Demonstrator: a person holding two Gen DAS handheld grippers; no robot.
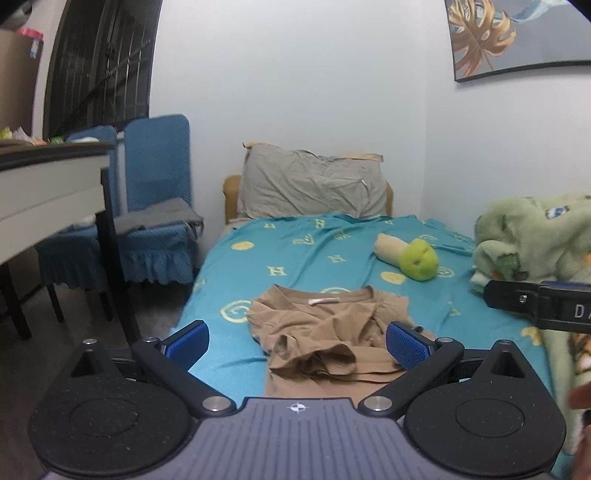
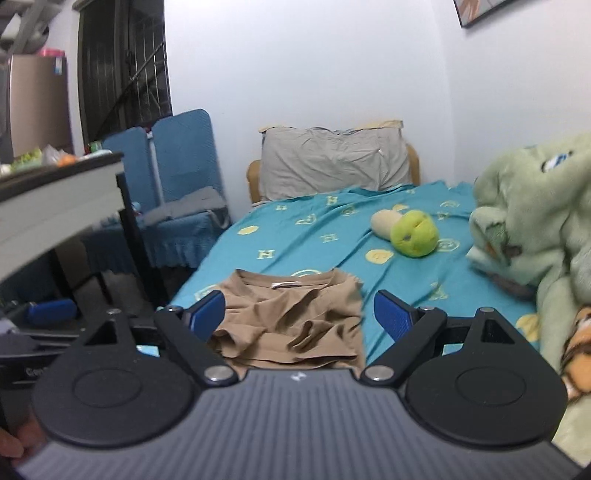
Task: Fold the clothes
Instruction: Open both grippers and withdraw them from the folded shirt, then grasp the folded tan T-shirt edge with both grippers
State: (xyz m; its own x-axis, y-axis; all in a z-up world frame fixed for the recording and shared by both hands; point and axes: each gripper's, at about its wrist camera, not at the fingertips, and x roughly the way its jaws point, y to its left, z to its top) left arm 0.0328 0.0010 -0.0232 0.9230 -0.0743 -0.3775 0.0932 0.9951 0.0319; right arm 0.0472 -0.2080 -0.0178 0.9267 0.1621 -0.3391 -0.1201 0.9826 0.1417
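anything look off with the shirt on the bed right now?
Yes. The tan shirt lies bunched and wrinkled on the teal sheet, its near part rumpled into uneven folds, not a flat rectangle. Both grippers are open, off the cloth.

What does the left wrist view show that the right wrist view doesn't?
Only the left wrist view shows the leaf painting clearly and the right gripper's side at its right edge. Only the right wrist view shows the cardboard box in full and the left gripper's blue pad at its left edge. Both show the tan T-shirt loosely folded on the teal bedsheet, the grey pillow, the green plush toy, and open jaws holding nothing.
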